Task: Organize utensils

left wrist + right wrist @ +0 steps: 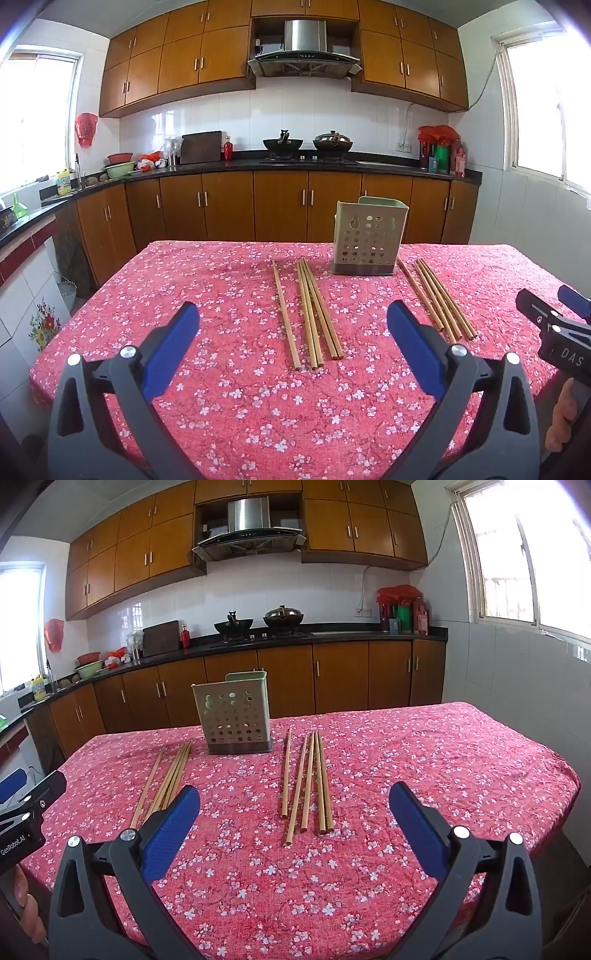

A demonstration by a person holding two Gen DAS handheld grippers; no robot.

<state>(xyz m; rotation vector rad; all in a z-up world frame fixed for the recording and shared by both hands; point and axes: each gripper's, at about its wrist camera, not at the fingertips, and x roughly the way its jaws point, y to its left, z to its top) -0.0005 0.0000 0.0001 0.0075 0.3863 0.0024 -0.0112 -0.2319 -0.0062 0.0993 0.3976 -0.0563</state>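
Note:
Two groups of wooden chopsticks lie on the pink floral tablecloth. In the left wrist view, the left group point(312, 314) lies ahead of my open, empty left gripper point(293, 321), and the right group point(437, 299) lies beyond its right finger. A pale green perforated utensil holder point(367, 238) stands upright behind them. In the right wrist view, the right group point(308, 781) lies ahead of my open, empty right gripper point(293, 801). The left group point(166, 779) and the holder point(234, 716) sit to the left.
The right gripper's body point(554, 325) shows at the right edge of the left wrist view. The left gripper's body point(26, 812) shows at the left edge of the right wrist view. Kitchen counters, woks and cabinets stand beyond the table's far edge point(258, 243).

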